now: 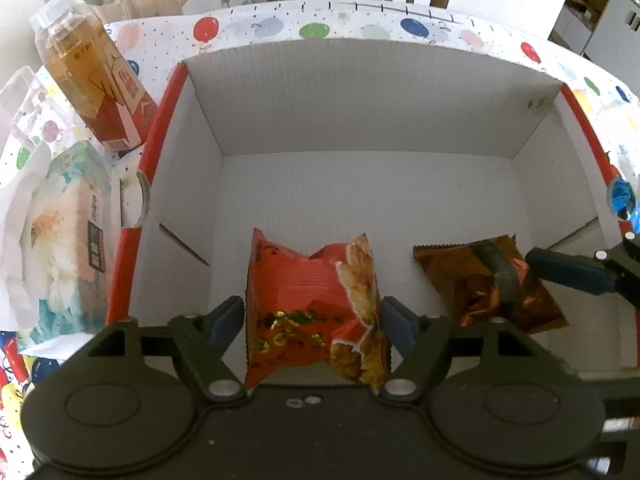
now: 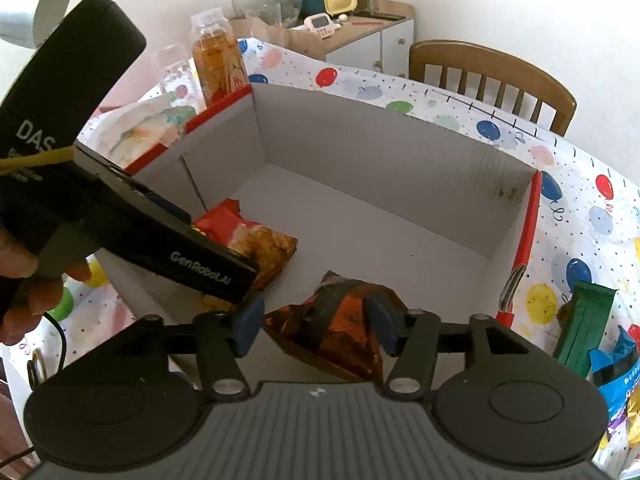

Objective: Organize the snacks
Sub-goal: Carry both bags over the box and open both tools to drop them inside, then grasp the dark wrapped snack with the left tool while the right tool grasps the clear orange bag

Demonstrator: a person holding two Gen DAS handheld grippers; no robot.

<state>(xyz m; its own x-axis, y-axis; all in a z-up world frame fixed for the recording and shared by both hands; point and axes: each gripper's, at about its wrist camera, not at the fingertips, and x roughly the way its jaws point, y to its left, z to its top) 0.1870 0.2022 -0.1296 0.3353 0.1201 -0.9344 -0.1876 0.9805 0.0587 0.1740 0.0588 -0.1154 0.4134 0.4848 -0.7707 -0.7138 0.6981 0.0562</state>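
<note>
Left claw (image 1: 314,318) hangs over the near end of the white box (image 1: 360,120), its blue pads parted on either side of the red snack bag (image 1: 308,304); small gaps show at both pads, so the bag lies loose on the box floor. Right claw (image 2: 316,322) stands likewise open around the brown foil snack bag (image 2: 340,332), which rests on the box floor just beside the red one, with neither pad pressing it. Outside the box, on the balloon-patterned desk (image 2: 580,216), a green packet (image 2: 584,320) and a blue packet (image 2: 612,364) lie near the right wall. On the other side stand a tea bottle (image 1: 96,76) and a tissue pack (image 1: 64,240).
</note>
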